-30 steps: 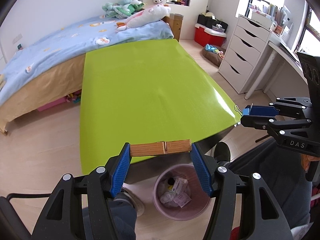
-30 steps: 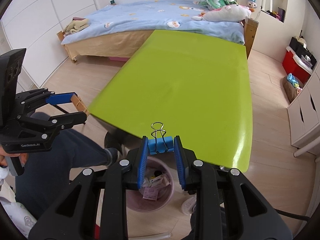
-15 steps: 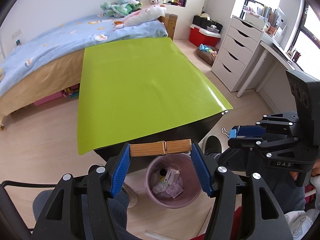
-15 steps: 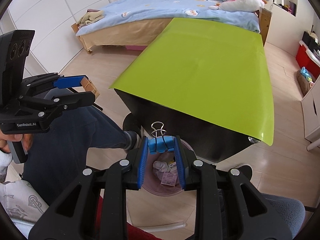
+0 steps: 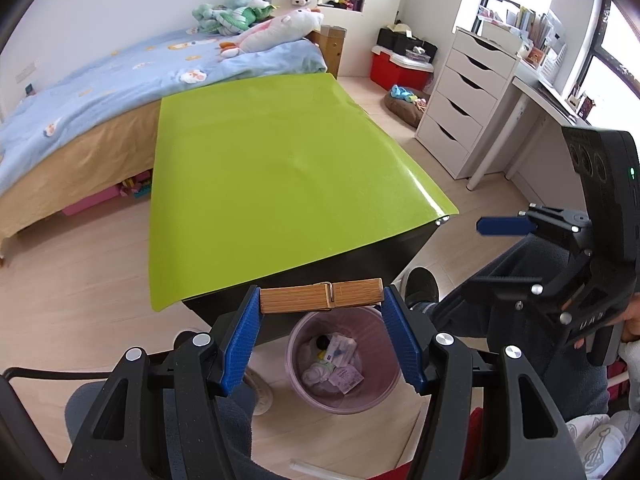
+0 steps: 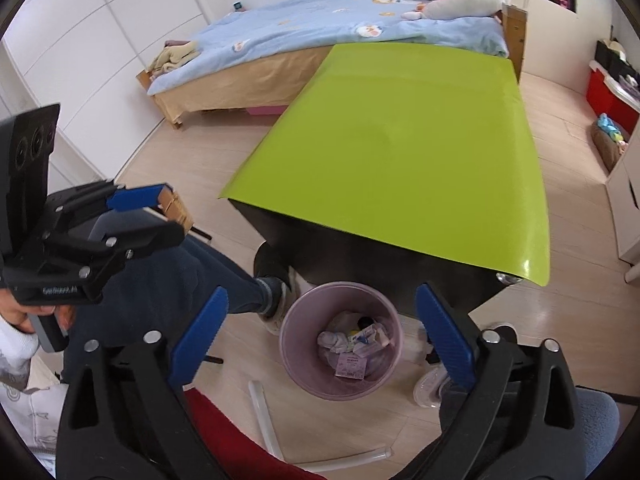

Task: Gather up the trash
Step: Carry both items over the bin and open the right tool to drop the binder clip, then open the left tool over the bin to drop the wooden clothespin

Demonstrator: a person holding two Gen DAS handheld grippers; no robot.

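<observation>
The left gripper (image 5: 322, 334) clamps a wooden clothespin (image 5: 321, 296) end to end, just above the pink bin (image 5: 344, 360) at its 6 o'clock; release only once centred over the rim. The right gripper (image 6: 322, 334) has just opened wide, empty; its clip has probably dropped in, though I cannot spot it.

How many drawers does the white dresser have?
5, stacked one above another on the white dresser by the window. Its top is cluttered, so nothing more shows there.
</observation>
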